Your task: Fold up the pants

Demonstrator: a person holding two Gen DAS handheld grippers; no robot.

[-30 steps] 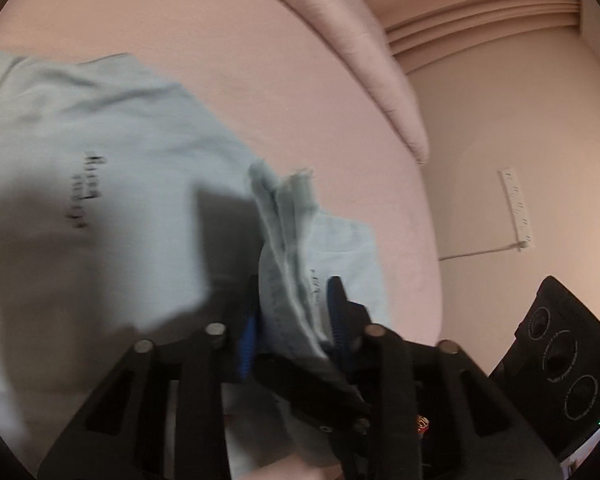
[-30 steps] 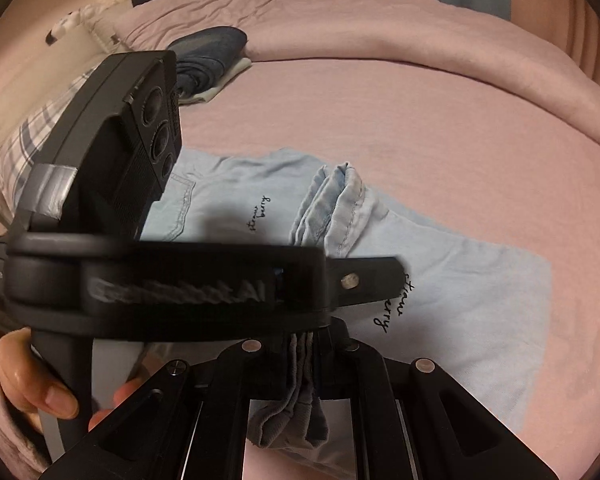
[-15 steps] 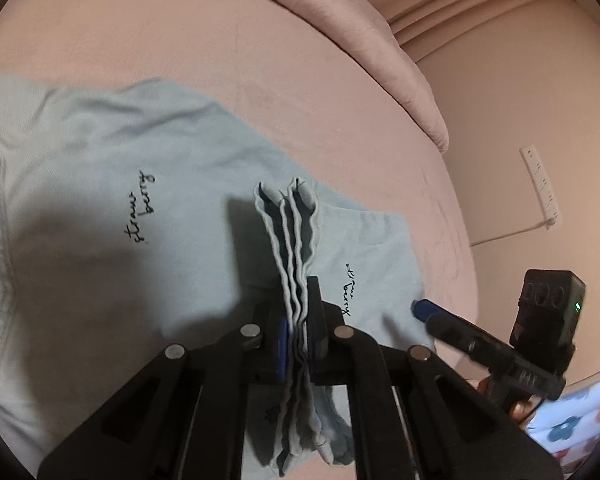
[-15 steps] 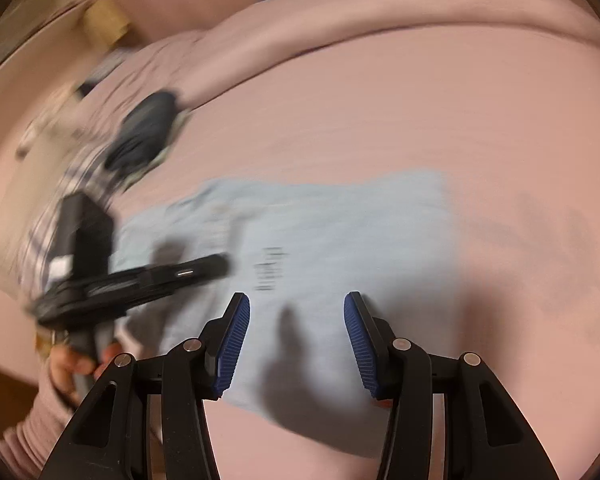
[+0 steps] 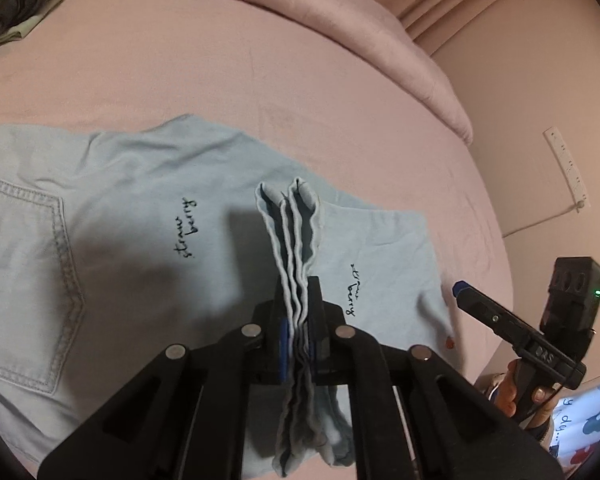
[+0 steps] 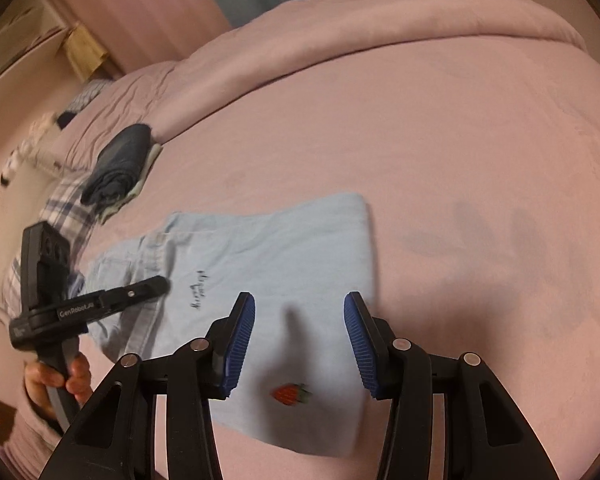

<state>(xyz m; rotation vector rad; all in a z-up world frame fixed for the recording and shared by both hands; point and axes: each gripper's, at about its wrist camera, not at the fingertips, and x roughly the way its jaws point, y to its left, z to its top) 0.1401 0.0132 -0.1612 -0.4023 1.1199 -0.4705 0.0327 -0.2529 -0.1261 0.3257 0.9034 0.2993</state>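
Observation:
Light blue denim pants [image 5: 132, 216] lie folded on the pink bed [image 5: 220, 72], with "strawberry" lettering showing on them. My left gripper [image 5: 298, 320] is shut on the bunched hem layers, which stand up in a ridge between its pads. From the right wrist view the same pants [image 6: 292, 256] lie flat, a small strawberry patch [image 6: 288, 394] near their front edge. My right gripper [image 6: 298, 332] hovers open over that end with nothing between its blue pads [image 6: 240, 336]. The left gripper [image 6: 156, 284] shows at the left there, held by a hand [image 6: 60, 380].
A stack of folded dark clothes [image 6: 118, 168] sits at the bed's far left beside a plaid pillow [image 6: 64, 208]. A rolled pink duvet [image 6: 380, 12] runs along the back. Past the bed's right edge, a power strip [image 5: 566, 172] lies on the floor.
The right gripper let go of the hem bunch, opened and swung off to the right end of the pants. The left gripper closed tight on the bunch and rolled a little.

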